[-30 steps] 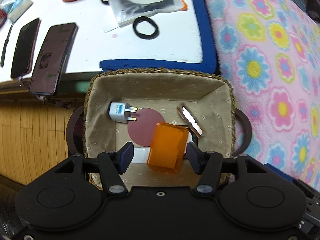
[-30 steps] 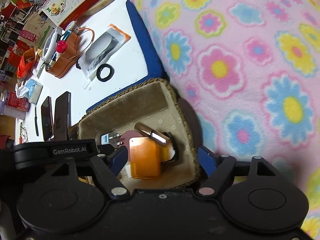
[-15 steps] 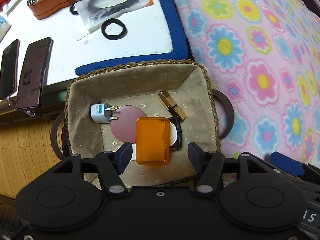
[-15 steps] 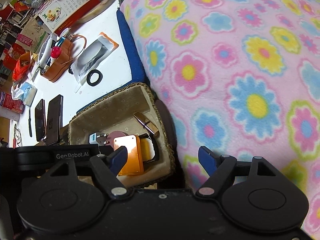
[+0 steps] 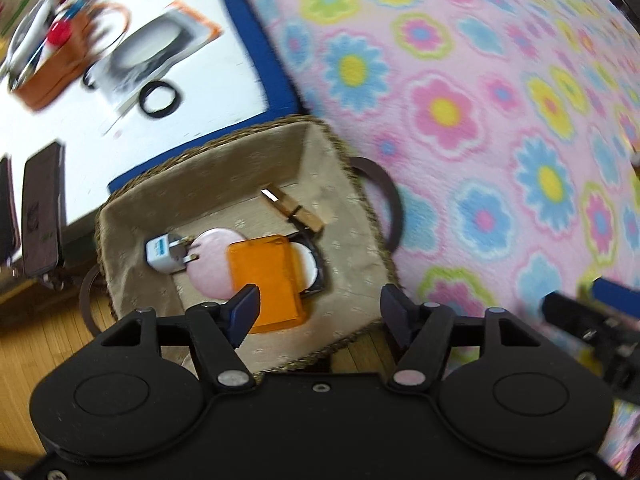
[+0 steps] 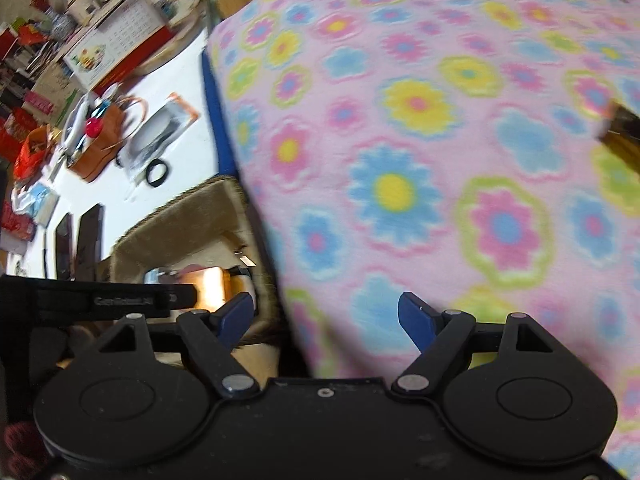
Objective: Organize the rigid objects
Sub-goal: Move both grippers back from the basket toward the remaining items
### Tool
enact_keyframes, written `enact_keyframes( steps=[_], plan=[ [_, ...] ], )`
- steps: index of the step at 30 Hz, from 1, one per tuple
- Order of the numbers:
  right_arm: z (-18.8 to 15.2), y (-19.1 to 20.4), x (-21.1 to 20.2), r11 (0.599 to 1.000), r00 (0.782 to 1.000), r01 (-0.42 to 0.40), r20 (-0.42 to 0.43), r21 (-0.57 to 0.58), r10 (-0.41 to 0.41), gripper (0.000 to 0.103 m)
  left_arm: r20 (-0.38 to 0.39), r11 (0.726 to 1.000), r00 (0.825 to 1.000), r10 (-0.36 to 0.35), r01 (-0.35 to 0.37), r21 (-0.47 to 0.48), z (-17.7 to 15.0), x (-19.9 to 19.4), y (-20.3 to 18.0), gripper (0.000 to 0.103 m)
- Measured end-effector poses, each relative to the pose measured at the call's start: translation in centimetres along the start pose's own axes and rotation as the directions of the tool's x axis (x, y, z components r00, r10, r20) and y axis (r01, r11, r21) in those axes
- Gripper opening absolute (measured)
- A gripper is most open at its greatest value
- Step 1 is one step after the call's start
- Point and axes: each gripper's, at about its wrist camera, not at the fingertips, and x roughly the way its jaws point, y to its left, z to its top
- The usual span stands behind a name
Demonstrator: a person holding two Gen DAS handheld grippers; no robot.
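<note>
The left gripper (image 5: 320,304) hangs above the near edge of a woven basket (image 5: 360,200), its jaws spread wide with nothing between them. Just ahead of its left fingertip lies an orange box (image 5: 266,280), resting partly on a pink disc (image 5: 212,256) and partly on a white round thing in a black frame (image 5: 310,266). Left of the disc sits a white plug (image 5: 162,254), its prongs touching the disc. Farther ahead, toward the basket's far wall, a wooden clothespin (image 5: 290,210) lies at a slant. Beyond the basket and to the left, a white table (image 5: 192,92) carries a black ring (image 5: 158,100), a clear packet (image 5: 154,50), a brown holder with pens (image 5: 52,72) and a phone (image 5: 42,212). To the right spreads a flowered blanket (image 5: 480,120).

The right gripper (image 6: 326,316) is likewise released and empty, its jaws over the blanket (image 6: 440,160). From here the basket (image 6: 180,216) appears only left of the left fingertip, mostly hidden behind the other tool's black body, with a glint of the orange box (image 6: 210,284) showing; the plug, disc and clothespin cannot be made out. This view alone shows a calendar (image 6: 116,52) and cluttered shelves beyond the table, and a blurred brown object (image 6: 622,136) at the far right edge of the blanket.
</note>
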Motion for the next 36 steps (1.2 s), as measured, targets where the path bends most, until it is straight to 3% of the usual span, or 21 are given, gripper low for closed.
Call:
enact_keyframes(
  steps=[6, 8, 11, 15, 16, 19, 24, 28, 30, 31, 32, 34, 36],
  plan=[
    [-2.4, -6.3, -2.7, 0.987, 0.981, 0.160, 0.104, 0.023, -0.161, 0.080, -0.005, 0.996, 1.000, -0.013, 0.014, 0.090, -0.3, 0.1, -2.6, 0.064],
    [-2.9, -9.2, -3.4, 0.985, 0.972, 0.168, 0.155, 0.051, -0.174, 0.092, -0.006, 0.993, 1.000, -0.014, 0.015, 0.114, -0.4, 0.1, -3.5, 0.064],
    [-3.6, -13.2, -4.5, 0.978, 0.957, 0.170, 0.217, 0.117, -0.193, 0.098, -0.002, 0.987, 1.000, -0.019, 0.019, 0.157, -0.6, -0.1, -4.9, 0.064],
    [-3.9, -16.2, -4.5, 0.947, 0.924, 0.317, 0.209, 0.053, -0.321, 0.098, -0.015, 0.977, 0.999, -0.033, 0.036, 0.210, -0.8, 0.0, -7.1, 0.064],
    [-3.8, -16.7, -4.2, 0.934, 0.915, 0.356, 0.192, 0.030, -0.355, 0.103, -0.020, 0.974, 0.999, -0.039, 0.043, 0.221, -0.8, 0.0, -7.7, 0.064],
    [-3.6, -18.3, -3.2, 0.909, 0.906, 0.416, 0.107, -0.031, -0.411, 0.103, -0.028, 0.964, 0.998, -0.052, 0.058, 0.258, -0.8, 0.0, -9.3, 0.064],
    [-2.5, -20.6, -2.1, 0.948, 0.947, 0.319, 0.058, -0.025, -0.317, 0.103, -0.040, 0.947, 0.998, -0.053, 0.063, 0.314, -1.2, 0.2, -11.8, 0.064],
    [-1.2, -20.6, -1.5, 0.955, 0.953, 0.297, 0.059, -0.015, -0.296, 0.103, -0.058, 0.935, 0.996, -0.064, 0.080, 0.347, -1.4, 0.3, -13.3, 0.064],
    [0.0, -20.4, -1.4, 0.953, 0.954, 0.299, 0.010, -0.042, -0.299, 0.103, -0.058, 0.929, 0.996, -0.068, 0.084, 0.361, -1.4, 0.1, -14.1, 0.064],
    [0.6, -20.2, -1.9, 0.952, 0.953, 0.303, -0.003, -0.033, -0.304, 0.100, -0.056, 0.926, 0.996, -0.071, 0.087, 0.367, -1.4, -0.1, -14.4, 0.064],
    [1.4, -20.2, -2.5, 0.949, 0.949, 0.314, 0.004, -0.010, -0.314, 0.087, -0.055, 0.924, 0.996, -0.076, 0.092, 0.372, -1.4, -0.2, -14.7, 0.065],
    [3.0, -20.3, -3.8, 0.948, 0.948, 0.316, 0.035, 0.035, -0.317, 0.075, -0.056, 0.919, 0.994, -0.090, 0.104, 0.379, -1.4, -0.5, -15.3, 0.065],
    [5.1, -20.6, -5.3, 0.949, 0.948, 0.298, 0.089, 0.101, -0.307, 0.070, -0.058, 0.915, 0.994, -0.097, 0.112, 0.388, -1.4, -0.5, -16.0, 0.065]
  ],
)
